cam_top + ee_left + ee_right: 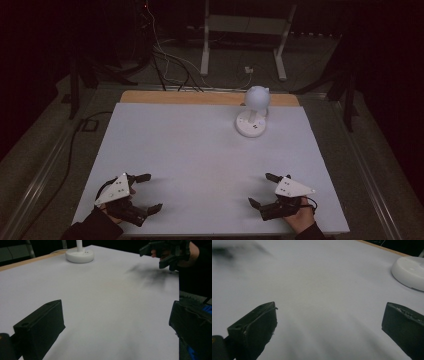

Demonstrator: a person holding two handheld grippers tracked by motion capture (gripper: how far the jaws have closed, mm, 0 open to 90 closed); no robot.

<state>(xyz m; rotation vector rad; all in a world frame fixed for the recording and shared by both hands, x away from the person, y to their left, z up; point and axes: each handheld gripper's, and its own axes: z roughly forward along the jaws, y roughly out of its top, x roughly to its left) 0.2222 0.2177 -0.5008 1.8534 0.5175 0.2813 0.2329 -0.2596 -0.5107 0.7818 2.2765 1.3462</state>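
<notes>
The small white plastic desk lamp with a round base and globe-shaped head (253, 116) is standing upright at about one o'clock on the white bench (200, 160), its long axis running vertically and its head leaning toward twelve. The left claw (148, 192) at seven o'clock and the right claw (260, 189) at five are both gaping wide, gripping nothing. A careless sideways approach is likely risking toppling the top-heavy lamp.

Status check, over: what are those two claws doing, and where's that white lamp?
Left gripper open, empty. Right gripper open, empty. Lamp upright at table's far side, untouched. Nothing between.
</notes>
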